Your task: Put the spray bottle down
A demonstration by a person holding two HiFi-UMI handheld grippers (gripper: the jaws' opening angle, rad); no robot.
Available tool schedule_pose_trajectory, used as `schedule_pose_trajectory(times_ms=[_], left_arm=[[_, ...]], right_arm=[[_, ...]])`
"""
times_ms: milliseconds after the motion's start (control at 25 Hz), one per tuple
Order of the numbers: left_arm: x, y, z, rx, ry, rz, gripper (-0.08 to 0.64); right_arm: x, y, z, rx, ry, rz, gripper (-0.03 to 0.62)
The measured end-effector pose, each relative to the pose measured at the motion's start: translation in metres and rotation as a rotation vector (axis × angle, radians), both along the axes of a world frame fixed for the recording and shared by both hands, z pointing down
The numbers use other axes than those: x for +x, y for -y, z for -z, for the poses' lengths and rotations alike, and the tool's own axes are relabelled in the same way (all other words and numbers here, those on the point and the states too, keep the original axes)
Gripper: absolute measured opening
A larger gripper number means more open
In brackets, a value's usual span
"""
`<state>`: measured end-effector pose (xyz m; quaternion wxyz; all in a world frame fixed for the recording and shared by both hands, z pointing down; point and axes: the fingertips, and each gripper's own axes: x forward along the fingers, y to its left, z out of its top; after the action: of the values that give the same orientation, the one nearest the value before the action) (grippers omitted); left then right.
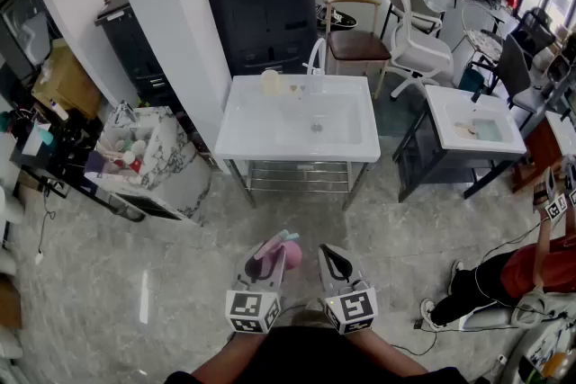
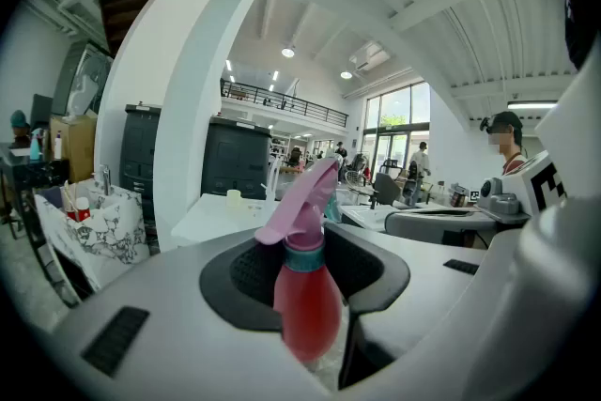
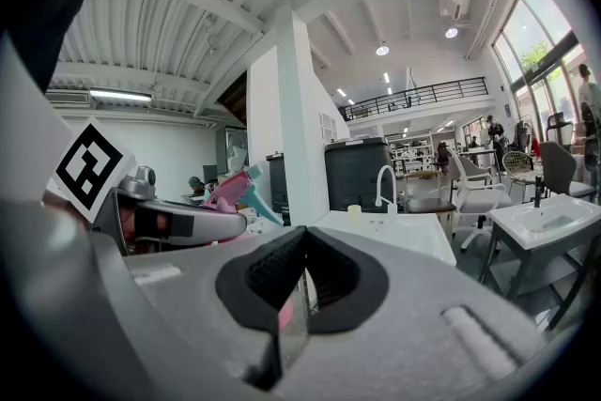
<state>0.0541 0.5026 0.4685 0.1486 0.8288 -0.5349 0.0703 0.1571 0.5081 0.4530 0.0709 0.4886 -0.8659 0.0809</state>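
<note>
While the left gripper clamps the bottle by its red belly, probably to hold it upright for setting down, the right gripper beside it is closed on nothing, and the white sink stands well ahead (no label or writing shows on the bottle).

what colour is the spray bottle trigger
Pale pink trigger on the spray bottle; left gripper view.
</note>
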Motion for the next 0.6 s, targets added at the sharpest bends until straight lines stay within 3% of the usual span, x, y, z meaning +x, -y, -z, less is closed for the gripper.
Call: schedule_pose_trajectory(times_ms=[600], left_arm=[[-0.029, -0.007, -0.004, 0.023, 0.023, 0.111, 0.152]], right_arm=[[-0.014, 0.007, -0.018, -0.011, 0.041, 0.052, -0.003]])
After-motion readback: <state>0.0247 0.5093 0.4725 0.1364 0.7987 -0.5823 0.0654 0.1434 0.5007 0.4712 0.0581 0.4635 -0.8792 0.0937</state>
